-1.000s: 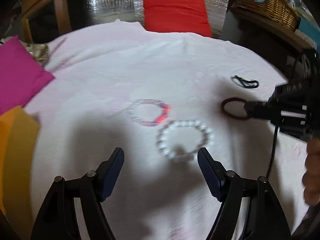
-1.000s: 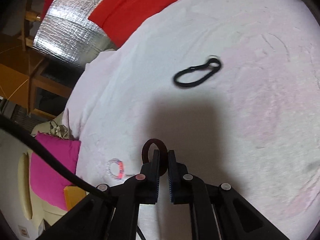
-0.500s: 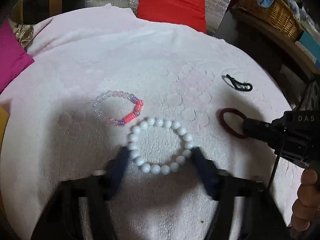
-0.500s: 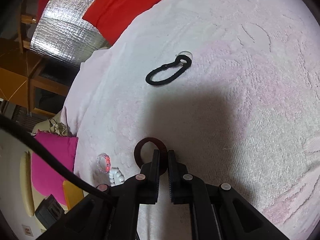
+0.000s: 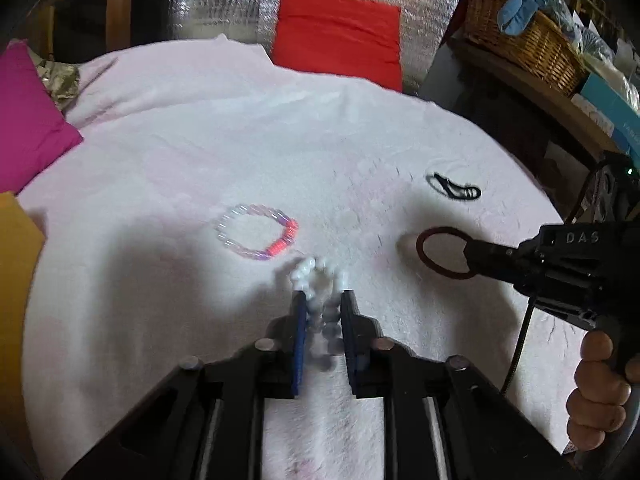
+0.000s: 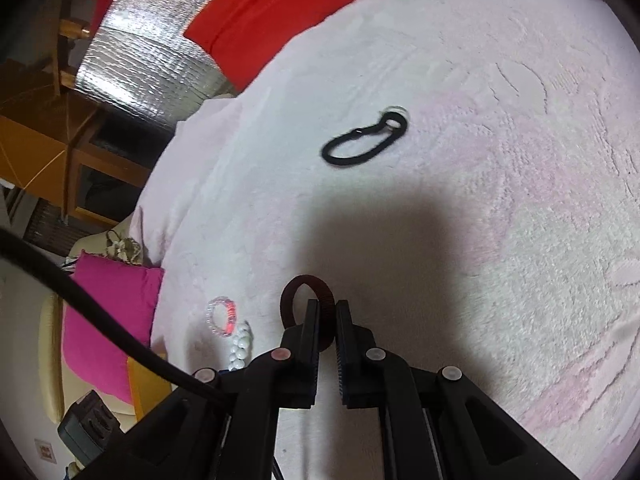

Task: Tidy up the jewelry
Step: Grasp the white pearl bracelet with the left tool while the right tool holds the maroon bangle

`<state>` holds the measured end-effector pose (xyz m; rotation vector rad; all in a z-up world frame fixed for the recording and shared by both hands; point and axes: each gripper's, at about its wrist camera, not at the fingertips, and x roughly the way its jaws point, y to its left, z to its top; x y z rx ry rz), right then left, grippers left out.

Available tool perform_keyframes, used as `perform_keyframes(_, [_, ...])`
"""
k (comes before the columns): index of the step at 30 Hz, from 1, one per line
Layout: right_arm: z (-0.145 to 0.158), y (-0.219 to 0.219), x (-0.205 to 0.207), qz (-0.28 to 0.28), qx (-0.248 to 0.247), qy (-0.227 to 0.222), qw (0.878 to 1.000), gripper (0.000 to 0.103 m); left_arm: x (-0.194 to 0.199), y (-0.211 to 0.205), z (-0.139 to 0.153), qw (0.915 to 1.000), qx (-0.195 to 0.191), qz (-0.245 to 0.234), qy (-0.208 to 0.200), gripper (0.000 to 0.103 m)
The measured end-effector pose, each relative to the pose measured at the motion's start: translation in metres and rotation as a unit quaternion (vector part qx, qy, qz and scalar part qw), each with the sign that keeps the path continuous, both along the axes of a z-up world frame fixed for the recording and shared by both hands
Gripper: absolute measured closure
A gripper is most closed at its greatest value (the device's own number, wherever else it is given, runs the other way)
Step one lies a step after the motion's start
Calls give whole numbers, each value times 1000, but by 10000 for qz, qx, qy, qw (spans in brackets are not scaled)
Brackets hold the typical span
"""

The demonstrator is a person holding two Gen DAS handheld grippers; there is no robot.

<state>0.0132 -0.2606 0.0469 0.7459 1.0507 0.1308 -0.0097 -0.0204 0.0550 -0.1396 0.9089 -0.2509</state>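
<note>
Pearl bracelet (image 5: 316,280) squashed lengthwise along pinching left tool (image 5: 322,304); right tool (image 6: 327,312) clamps maroon ring (image 6: 306,300), upright.

"DAS" on right hand-held gripper (image 5: 466,254) body.

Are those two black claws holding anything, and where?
Left gripper squeezes the white bead bracelet at its near side; right gripper pinches the dark red hair tie by its near edge.

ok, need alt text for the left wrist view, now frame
Left gripper shut on a white bead bracelet over a pale pink towel. The right gripper holds a dark red hair tie; a pink bead bracelet and black hair tie lie beyond.
</note>
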Motion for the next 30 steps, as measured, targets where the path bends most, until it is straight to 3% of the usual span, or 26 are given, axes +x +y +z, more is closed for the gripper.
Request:
perform_keyframes(4, [2,15,-3,140,42,-9,9999,95,-2,14,3,9998,91,199,-6,103])
perform_keyframes(7, [-5,32,-4,331,1,200,9993,95,-1,25,-6,9991,166,299,268,103])
perform_keyframes(10, [-17,49,-5,503,-290,556,9968,91,1,34,-10,9980,325,370,385,103])
perform_keyframes(13, [-15,53,-6,517,-519,507,9960,92,2,46,-9,9972,409,493,375,103])
perform_keyframes(17, [-20,47,-4,390,-259,619,9970,92,1,54,-14,9975,296,385,510,101])
perform_keyframes(19, [-21,46,-2,360,-179,654,9971,92,2,52,-15,9975,292,315,556,91])
perform_keyframes(21, [-21,45,-3,334,-135,669,9971,92,1,48,-15,9977,245,264,577,52])
perform_keyframes(22, [-21,45,-2,338,-137,665,9971,92,2,46,-14,9979,217,240,554,44])
perform_keyframes(23, [-21,46,-2,345,-144,657,9971,92,0,43,-12,9983,203,195,503,39])
perform_keyframes(30, [-20,41,-7,351,-123,607,9975,92,2,17,-20,9975,427,-198,528,37])
